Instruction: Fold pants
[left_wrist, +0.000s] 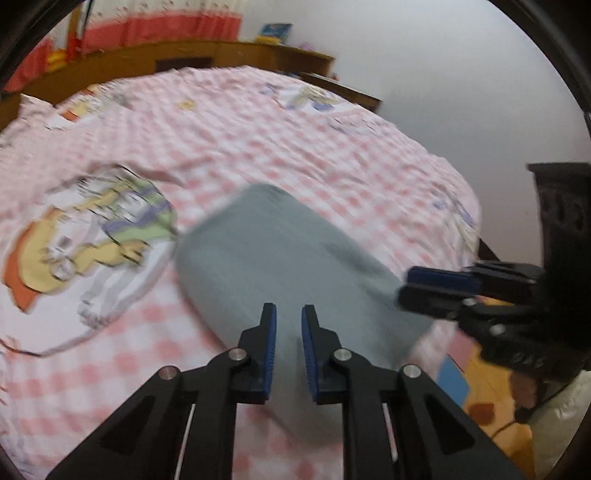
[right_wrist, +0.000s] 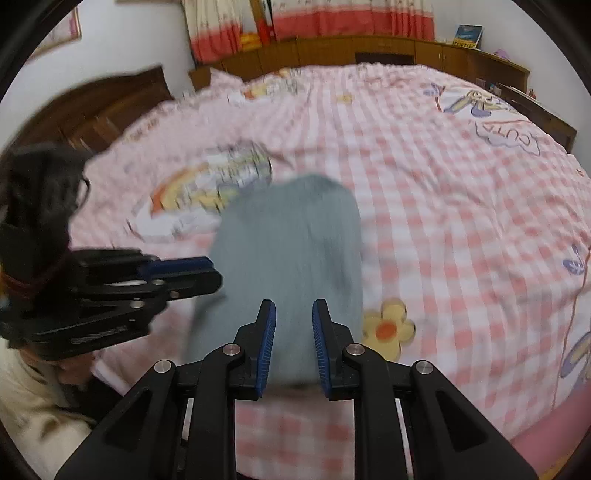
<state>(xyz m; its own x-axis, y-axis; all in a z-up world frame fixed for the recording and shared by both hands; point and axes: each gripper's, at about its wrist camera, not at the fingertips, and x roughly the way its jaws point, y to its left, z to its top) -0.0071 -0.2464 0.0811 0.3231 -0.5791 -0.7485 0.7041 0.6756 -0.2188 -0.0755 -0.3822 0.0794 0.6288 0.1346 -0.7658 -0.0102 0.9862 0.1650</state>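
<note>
Centrally, folded pants (right_wrist: 291, 251) on bedspread (right_wrist: 461, 206); both grippers (left_wrist: 289, 312) (right_wrist: 294, 306) slightly parted, empty.

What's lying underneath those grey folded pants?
The pants rest on a pink checked bedspread with cartoon prints; one print disappears beneath their edge. Whatever lies directly under them stays covered.

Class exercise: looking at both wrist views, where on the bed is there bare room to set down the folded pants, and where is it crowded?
Free: the checked bedspread right of the grey pants, out to the bed's right edge, and the stretch beyond them toward the wooden headboard. Crowded: the near edge, where the left gripper and right gripper flank the pants.
</note>
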